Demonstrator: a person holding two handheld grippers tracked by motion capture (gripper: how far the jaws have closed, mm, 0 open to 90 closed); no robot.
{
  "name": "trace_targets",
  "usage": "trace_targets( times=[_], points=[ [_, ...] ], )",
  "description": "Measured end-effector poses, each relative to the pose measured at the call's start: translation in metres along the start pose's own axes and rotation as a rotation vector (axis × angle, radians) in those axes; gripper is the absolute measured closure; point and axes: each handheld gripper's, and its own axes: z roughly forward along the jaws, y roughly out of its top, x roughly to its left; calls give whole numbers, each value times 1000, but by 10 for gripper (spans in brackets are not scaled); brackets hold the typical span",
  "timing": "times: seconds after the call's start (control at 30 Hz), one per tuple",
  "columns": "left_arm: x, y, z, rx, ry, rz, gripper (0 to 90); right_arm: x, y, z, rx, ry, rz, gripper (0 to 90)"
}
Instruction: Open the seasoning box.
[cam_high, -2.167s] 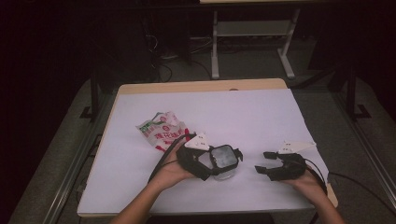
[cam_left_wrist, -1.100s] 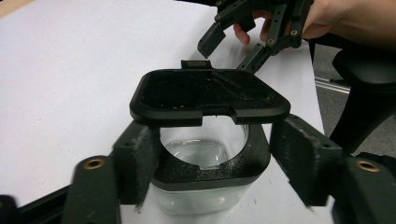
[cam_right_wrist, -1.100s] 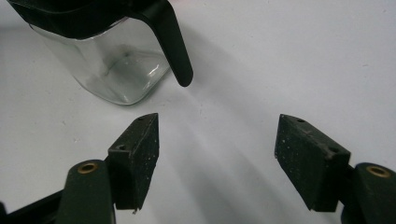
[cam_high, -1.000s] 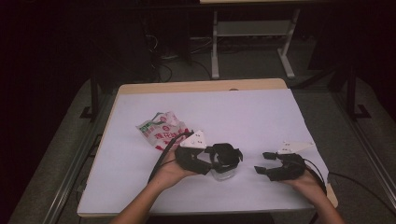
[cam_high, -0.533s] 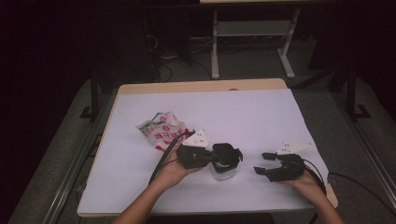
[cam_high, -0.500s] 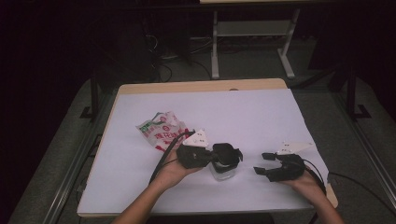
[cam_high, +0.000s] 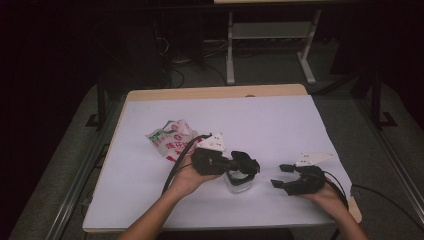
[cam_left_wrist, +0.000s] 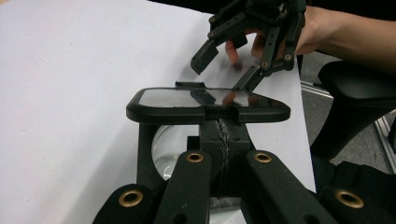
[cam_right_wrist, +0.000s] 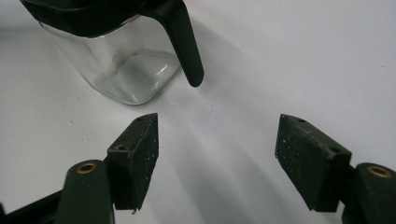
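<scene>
- Since the earlier high view, the left gripper (cam_high: 239, 167) has edged rightward over the table and its jaws have been closing; they now stand pinched together on the black lid (cam_left_wrist: 208, 103) of the clear glass container (cam_high: 237, 182).
- Nearest the person in the high view, the left hand (cam_high: 190, 177) comes in from the bottom edge and carries its gripper pointing toward 3 o'clock; the container sits right under the jaw tips, just past the knuckles.
- Along the left gripper's own view, the two black jaws meet in the middle with no gap, and the flat lid lies crosswise directly ahead at 12 o'clock, touching them; the glass body shows below it, between the jaw arms.
- At about 3 o'clock from the container, near but not touching, the right gripper (cam_high: 286, 177) rests low at the table's near right part, held by the right hand (cam_high: 327, 192).
- Its jaws stand apart with nothing between them; in the right gripper view the fingertips (cam_right_wrist: 135, 158) frame bare white table (cam_right_wrist: 289, 56).
- From that claw the container (cam_right_wrist: 119, 65) stands at about 11 o'clock, beyond the left pad and clear of it.
- Farther off, at about 10 o'clock from the container, a crumpled snack packet (cam_high: 170, 140) lies on the table, well apart from both grippers.
</scene>
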Motion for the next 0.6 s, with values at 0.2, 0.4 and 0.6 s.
trace_targets(
  times=[0.2, 0.4, 0.6],
  points=[
    [-2, 14, 4, 35, 22, 34, 899, 0, 0, 1, 2, 3, -3, 299],
    [0, 25, 8, 35, 14, 39, 900, 0, -1, 1, 1, 2, -2, 299],
    [3, 32, 15, 29, 7, 28, 899, 0, -1, 0, -1, 3, -2, 299]
  ],
)
